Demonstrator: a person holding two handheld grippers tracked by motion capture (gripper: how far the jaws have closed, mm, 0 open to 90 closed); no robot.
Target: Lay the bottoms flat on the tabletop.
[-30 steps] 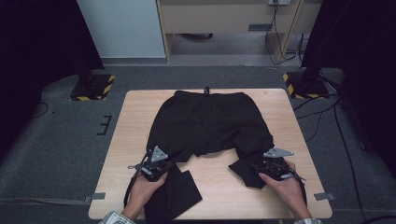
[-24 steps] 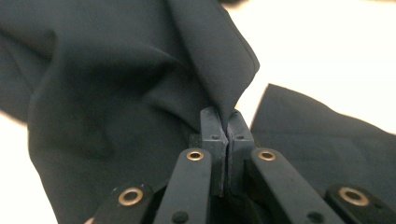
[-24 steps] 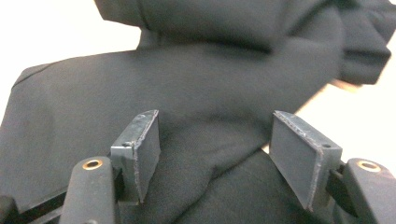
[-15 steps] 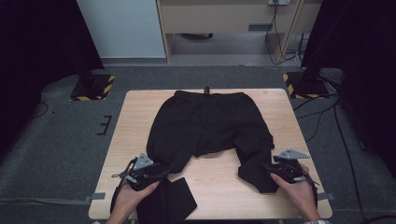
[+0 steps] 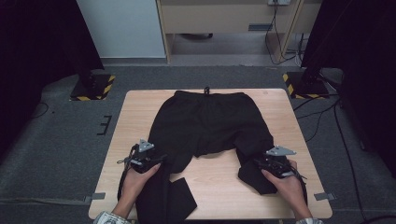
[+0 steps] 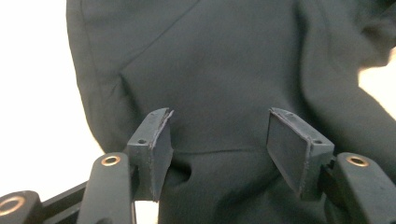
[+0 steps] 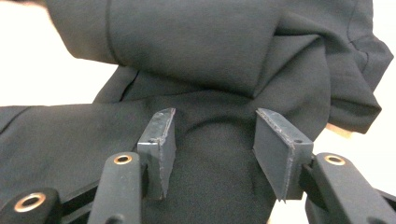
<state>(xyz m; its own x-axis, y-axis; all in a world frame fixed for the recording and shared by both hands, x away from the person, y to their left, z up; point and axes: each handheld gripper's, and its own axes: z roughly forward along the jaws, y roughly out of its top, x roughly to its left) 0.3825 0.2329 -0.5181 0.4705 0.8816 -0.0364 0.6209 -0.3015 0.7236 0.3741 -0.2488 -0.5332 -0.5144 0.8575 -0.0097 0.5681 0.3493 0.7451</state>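
Observation:
Black trousers [image 5: 210,121] lie flat on the wooden table [image 5: 140,116], waistband at the far edge. The left leg [image 5: 180,196] is folded back near the front edge and hangs partly over it. My left gripper [image 5: 159,161] [image 6: 219,116] rests at this leg's outer edge. Its jaws have just been opening and stand apart over the cloth [image 6: 224,70] without pinching it. The right leg [image 5: 254,179] is bunched up near the front right. My right gripper [image 5: 259,164] [image 7: 215,114] sits on it. Its jaws have just been closing, with a ridge of fabric [image 7: 215,140] between pads that stand apart.
Bare wood shows between the two legs [image 5: 219,177] and along both sides of the table. On the floor beyond stand two dark stands with yellow-black striped bases [image 5: 93,86] [image 5: 303,84], cables [image 5: 327,116] and a cabinet [image 5: 224,18].
My left gripper has opened and let go of the left leg, shifting a little to the left along the table. The right hand has stayed about where it was, its jaws narrower.

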